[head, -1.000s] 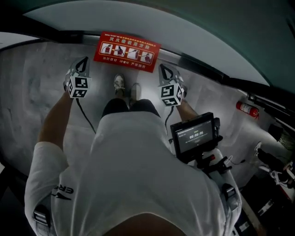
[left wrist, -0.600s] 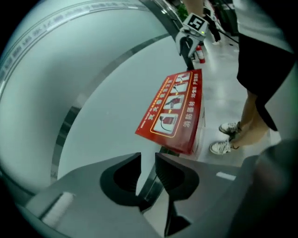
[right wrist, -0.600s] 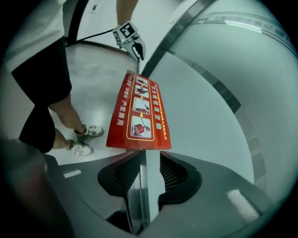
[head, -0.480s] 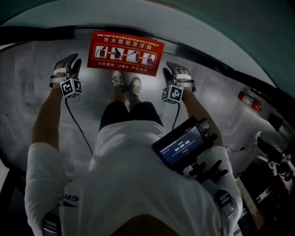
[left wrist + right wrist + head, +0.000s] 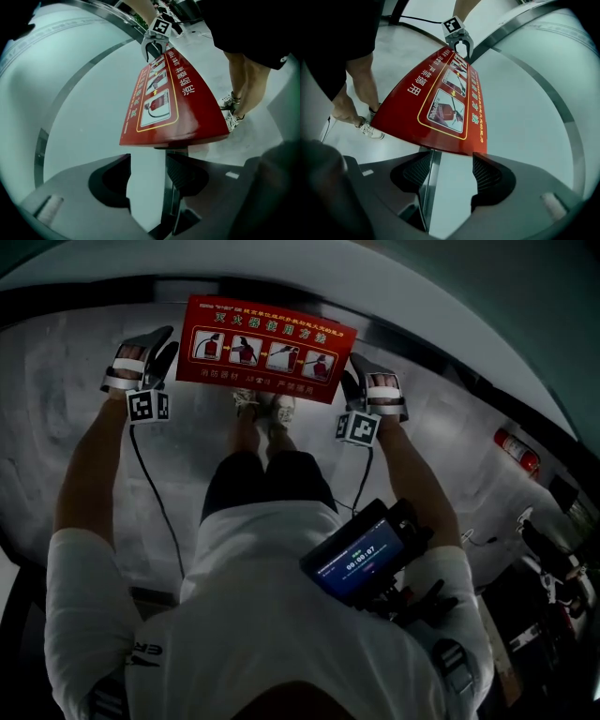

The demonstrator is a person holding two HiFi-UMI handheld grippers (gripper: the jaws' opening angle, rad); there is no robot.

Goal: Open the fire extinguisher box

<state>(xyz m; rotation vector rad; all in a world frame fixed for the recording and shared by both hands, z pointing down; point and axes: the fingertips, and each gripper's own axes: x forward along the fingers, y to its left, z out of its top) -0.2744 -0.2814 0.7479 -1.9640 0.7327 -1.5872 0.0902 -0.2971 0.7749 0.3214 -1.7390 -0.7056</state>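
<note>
We read white Chinese print on the red fire extinguisher box lid [image 5: 267,348]: "消防器" is clear, the smaller lines are too blurred, and four how-to pictures sit beside it. The box under the lid is hidden. With both arms stretched forward, the left tool [image 5: 155,345] is at the lid's left end and the right tool [image 5: 367,379] at its right end, jaws apart, nothing pinched.

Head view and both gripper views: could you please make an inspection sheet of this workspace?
Surface: grey floor.
Job's things: red instruction lid, spanning between both tongs.
Clutter: red extinguisher on the floor at right.
Grippers: left tongs and right tongs, jaws apart, one at each lid end; grip unconfirmed.
Cables: black cable down each forearm.
Surroundings: lit monitor at the person's chest; pale curved wall behind the lid.
</note>
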